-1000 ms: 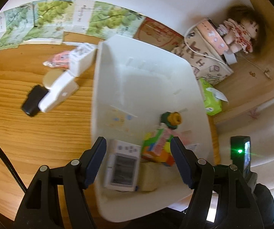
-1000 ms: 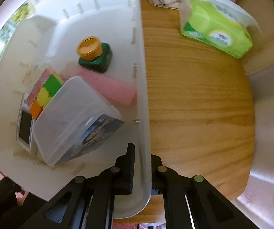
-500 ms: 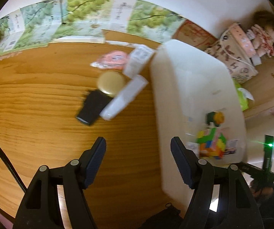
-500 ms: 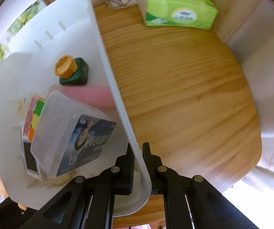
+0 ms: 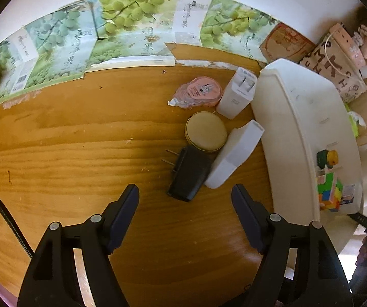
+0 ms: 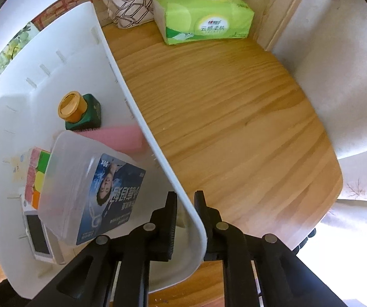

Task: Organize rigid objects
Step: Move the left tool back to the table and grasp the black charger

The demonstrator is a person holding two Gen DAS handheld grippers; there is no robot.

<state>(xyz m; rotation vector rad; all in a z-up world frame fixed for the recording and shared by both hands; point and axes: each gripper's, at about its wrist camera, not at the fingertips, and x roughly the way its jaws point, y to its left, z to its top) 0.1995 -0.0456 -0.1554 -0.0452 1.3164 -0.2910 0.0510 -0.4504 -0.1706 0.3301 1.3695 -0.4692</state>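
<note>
My left gripper (image 5: 185,199) has swung off the white bin (image 5: 298,138) and now hangs with jaws wide and empty over the table (image 5: 68,158); the black charger (image 5: 189,172) lies just above them at frame centre, likely my next pick. My right gripper (image 6: 185,206) has just eased open; its jaws straddle the bin's rim (image 6: 145,125) at lower centre, and I cannot tell if the pads grip it. Inside the bin: a clear box (image 6: 88,189), colour cube (image 6: 36,176), green bottle (image 6: 81,113), pink block (image 6: 122,138) and a small white device (image 6: 39,238).
</note>
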